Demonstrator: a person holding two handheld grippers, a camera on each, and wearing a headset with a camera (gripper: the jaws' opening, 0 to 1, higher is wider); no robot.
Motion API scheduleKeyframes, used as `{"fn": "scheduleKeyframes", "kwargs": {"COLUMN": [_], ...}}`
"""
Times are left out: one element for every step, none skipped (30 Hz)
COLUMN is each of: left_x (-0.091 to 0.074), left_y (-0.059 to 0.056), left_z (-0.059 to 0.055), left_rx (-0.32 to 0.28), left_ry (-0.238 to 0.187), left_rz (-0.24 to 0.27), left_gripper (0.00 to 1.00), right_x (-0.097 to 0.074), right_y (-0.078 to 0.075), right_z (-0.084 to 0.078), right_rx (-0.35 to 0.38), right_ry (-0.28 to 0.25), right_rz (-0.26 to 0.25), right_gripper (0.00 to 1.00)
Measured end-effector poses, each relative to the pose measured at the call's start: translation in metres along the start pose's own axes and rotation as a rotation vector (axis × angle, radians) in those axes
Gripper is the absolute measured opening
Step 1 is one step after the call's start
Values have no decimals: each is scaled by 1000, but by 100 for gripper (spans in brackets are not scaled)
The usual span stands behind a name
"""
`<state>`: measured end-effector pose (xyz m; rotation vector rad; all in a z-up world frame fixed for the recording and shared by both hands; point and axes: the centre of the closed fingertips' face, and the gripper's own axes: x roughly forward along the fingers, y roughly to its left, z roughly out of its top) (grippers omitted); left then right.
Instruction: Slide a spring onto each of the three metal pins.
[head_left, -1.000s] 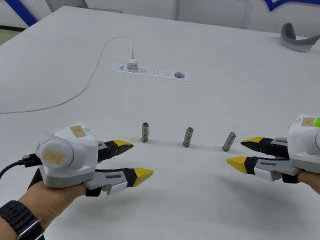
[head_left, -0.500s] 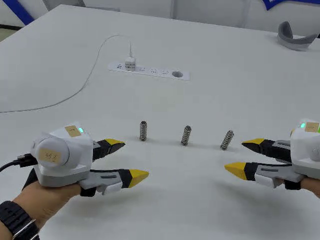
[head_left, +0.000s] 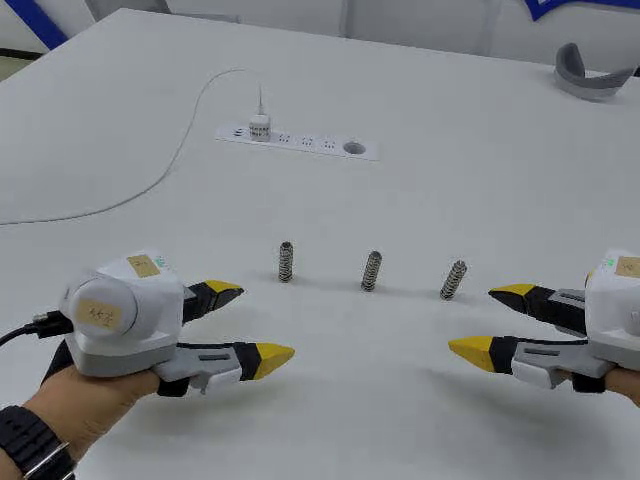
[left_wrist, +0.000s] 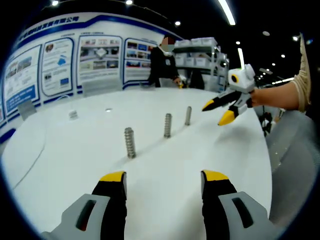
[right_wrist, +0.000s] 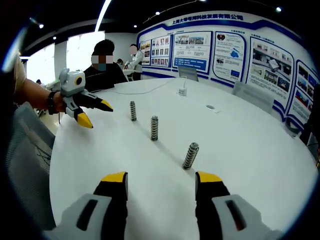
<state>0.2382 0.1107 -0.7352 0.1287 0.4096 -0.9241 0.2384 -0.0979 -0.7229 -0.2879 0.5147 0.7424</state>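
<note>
Three springs stand in a row on the white table, each on a pin: the left spring (head_left: 286, 261) (left_wrist: 130, 142) (right_wrist: 133, 110), the middle spring (head_left: 372, 271) (left_wrist: 168, 125) (right_wrist: 154, 128), and the right spring (head_left: 454, 280) (left_wrist: 188, 115) (right_wrist: 190, 155), which leans a little. My left gripper (head_left: 245, 323) (left_wrist: 163, 177) (right_wrist: 96, 113) is open and empty, near and left of the left spring. My right gripper (head_left: 495, 320) (right_wrist: 157, 179) (left_wrist: 218, 111) is open and empty, near and right of the right spring.
A white power strip (head_left: 298, 143) with a plugged charger and a cable (head_left: 150, 190) lies farther back on the table. A grey curved object (head_left: 590, 80) rests at the far right. People stand beyond the table (right_wrist: 105, 65).
Both grippers have drawn back slightly from the springs toward the table's near edge. The springs have not moved.
</note>
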Motion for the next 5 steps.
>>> {"fn": "scheduleKeyframes", "kwargs": {"left_x": [0,0,0,0,0], "left_y": [0,0,0,1,0], "left_z": [0,0,0,0,0], "left_rx": [0,0,0,-1,-2], "left_ry": [1,2,2,2,1], "left_rz": [0,1,1,2,2], "left_gripper": [61,61,61,61,61], "right_x": [0,0,0,0,0], "right_y": [0,0,0,0,0], "right_z": [0,0,0,0,0], "right_rx": [1,2,2,2,1], "right_ry": [-1,0,0,0,-1], "right_rz": [0,0,-1,-1,-2], "right_gripper": [56,56,56,56,56]}}
